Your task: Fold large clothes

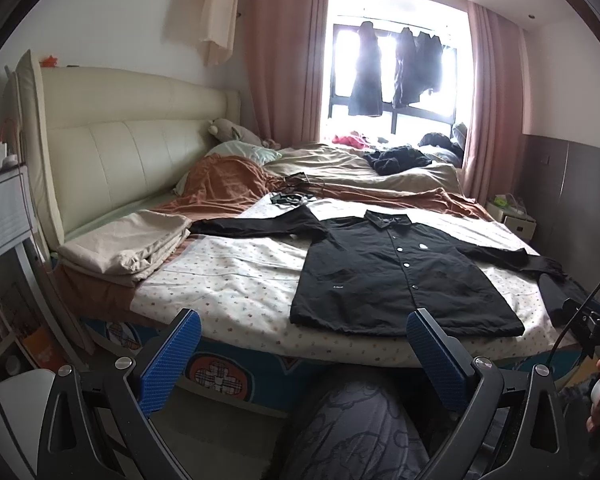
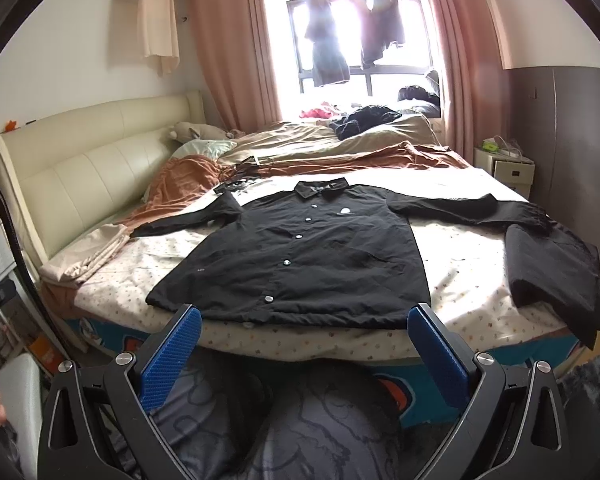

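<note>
Matt black cloth shirt point(image 2: 300, 248); glossy, seemingly leather headboard point(image 2: 84, 168); ribbed blue gripper pads point(image 2: 172, 360)

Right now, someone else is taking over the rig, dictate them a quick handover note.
Left gripper: open, empty, short of the bed edge.
Right gripper: open, empty, just before the shirt hem.
Black shirt: flat on the bed, buttoned, front up, both sleeves spread out.
A second dark garment lies to its right.
Done: shirt laid out.
Left: every fold, likely sleeves in first.
</note>
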